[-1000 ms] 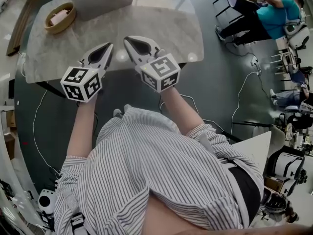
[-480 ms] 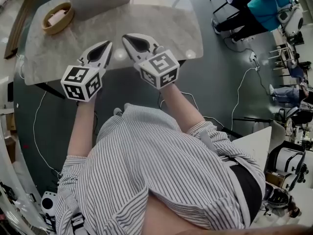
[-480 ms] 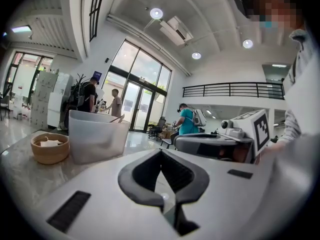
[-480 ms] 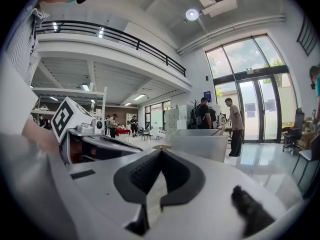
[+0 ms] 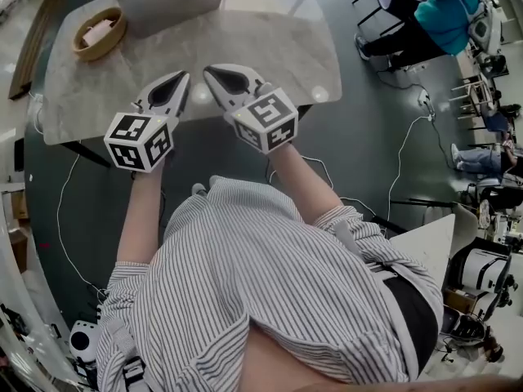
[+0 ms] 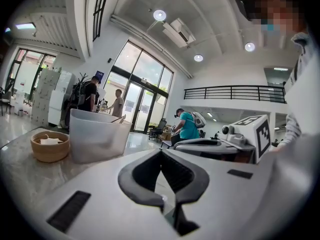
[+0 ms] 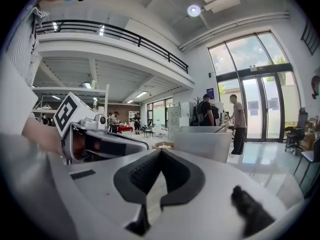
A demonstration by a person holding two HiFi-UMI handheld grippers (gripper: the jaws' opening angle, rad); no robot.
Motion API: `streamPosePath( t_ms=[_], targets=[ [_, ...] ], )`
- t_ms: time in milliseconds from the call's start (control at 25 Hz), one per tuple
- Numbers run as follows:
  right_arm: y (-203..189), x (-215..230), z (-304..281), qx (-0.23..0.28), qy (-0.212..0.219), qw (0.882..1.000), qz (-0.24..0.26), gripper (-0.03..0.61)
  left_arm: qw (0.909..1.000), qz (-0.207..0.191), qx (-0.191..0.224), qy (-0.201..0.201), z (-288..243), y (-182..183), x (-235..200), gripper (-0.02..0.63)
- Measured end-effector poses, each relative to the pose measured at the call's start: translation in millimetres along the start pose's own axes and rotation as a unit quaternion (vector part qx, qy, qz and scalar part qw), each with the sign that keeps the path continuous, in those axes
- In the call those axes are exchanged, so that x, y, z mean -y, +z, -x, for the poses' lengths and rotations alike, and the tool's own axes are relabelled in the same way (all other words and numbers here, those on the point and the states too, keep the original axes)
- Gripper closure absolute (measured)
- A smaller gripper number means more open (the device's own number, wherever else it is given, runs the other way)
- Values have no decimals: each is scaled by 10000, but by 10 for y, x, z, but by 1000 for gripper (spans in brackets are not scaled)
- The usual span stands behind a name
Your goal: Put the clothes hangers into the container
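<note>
1. The wooden bowl stands at the far left of the surface, just beside the container. A wide swing of my left side toward the container could clip the bowl and slide it toward the edge.
2. The container is a frosted tub at the far side of the surface. It looks light, so I judge that a low push against its wall would shove or tip it.
3. My left gripper hangs over the near edge of the surface, jaws together on nothing. With the jaws like this I would only nudge a hanger away instead of taking it.
4. My right gripper is just beside the left one, its jaws likewise together and empty. The two sit so near each other that a careless turn could knock them together.
5. I see no hangers on the bare part of the surface. In the left gripper view a thin dark piece pokes above the container's rim. It may be a hanger, but I cannot tell.
6. The frosted wall hides what is inside the container, and the head view cuts off its far side.
7. The bowl holds something pale that I cannot make out.
8. My grippers and arms cover the near edge of the surface, so anything lying there is hidden.
</note>
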State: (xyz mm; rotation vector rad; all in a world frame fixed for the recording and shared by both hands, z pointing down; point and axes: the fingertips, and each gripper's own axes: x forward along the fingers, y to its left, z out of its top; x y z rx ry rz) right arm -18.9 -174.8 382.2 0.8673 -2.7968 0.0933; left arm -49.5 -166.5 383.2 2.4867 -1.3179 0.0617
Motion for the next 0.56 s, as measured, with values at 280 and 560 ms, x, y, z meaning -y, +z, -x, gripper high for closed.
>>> streamPosePath(
  t_ms=[280, 560],
  targets=[
    [-43, 28, -51, -44, 0, 10000, -65, 565, 9999, 75, 70, 61, 1, 44, -73, 603],
    [-95, 0, -86, -201, 45, 9998, -13, 565, 9999, 143, -9, 43, -13, -8, -100, 603]
  ],
)
